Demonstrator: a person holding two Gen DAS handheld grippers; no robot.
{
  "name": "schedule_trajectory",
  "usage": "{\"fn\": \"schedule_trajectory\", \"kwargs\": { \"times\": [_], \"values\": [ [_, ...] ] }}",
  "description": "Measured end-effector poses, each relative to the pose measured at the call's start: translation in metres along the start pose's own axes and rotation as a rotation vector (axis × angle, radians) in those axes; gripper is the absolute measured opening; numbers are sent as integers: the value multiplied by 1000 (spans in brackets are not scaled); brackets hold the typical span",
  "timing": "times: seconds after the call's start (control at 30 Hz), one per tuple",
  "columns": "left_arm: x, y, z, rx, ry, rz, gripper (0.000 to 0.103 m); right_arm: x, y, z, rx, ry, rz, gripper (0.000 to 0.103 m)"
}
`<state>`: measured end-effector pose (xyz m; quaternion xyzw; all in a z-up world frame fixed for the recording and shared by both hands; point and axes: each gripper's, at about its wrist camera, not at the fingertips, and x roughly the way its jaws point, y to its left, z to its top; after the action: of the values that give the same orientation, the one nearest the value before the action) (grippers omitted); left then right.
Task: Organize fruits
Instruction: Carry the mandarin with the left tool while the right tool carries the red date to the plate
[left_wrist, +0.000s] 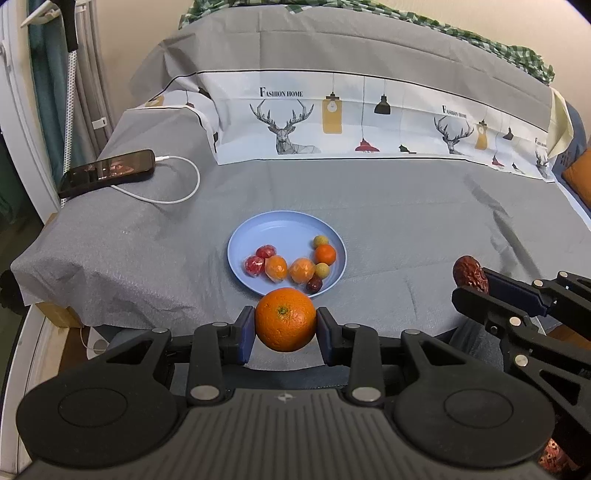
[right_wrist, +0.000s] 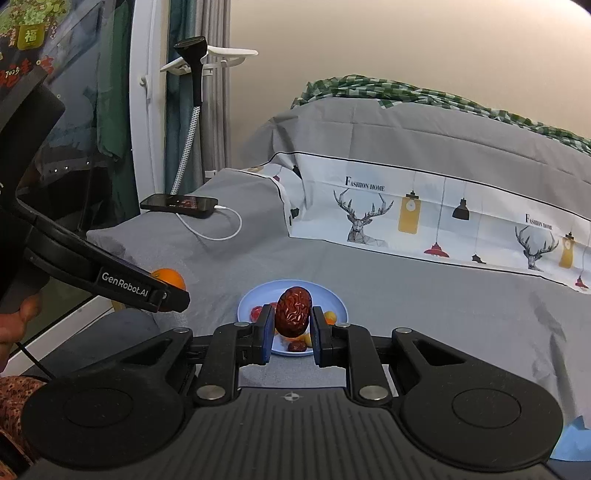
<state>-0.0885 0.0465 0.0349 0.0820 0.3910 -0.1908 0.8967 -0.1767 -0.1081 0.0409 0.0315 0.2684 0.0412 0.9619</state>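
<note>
Both grippers tilt down short of the plate (left_wrist: 236, 254): left gripper (left_wrist: 285, 325) clamps an orange (left_wrist: 285, 319), right gripper (right_wrist: 292, 317) clamps a date (right_wrist: 293, 312) that hides some plate fruit.

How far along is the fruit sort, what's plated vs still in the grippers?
Done: the blue plate already holds several small fruits, among them a small orange and a red date. In hand: the left gripper is shut on a large orange, the right gripper on a wrinkled red date, both short of the plate. Left: setting these two down. No other loose fruit shows on the grey sheet.
</note>
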Motion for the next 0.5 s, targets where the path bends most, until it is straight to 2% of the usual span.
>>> {"fn": "schedule_trajectory", "kwargs": {
  "times": [0.5],
  "values": [
    [24, 12, 5, -24, 55, -17, 38, 29, 1, -3, 2, 85, 22, 21]
  ]
}}
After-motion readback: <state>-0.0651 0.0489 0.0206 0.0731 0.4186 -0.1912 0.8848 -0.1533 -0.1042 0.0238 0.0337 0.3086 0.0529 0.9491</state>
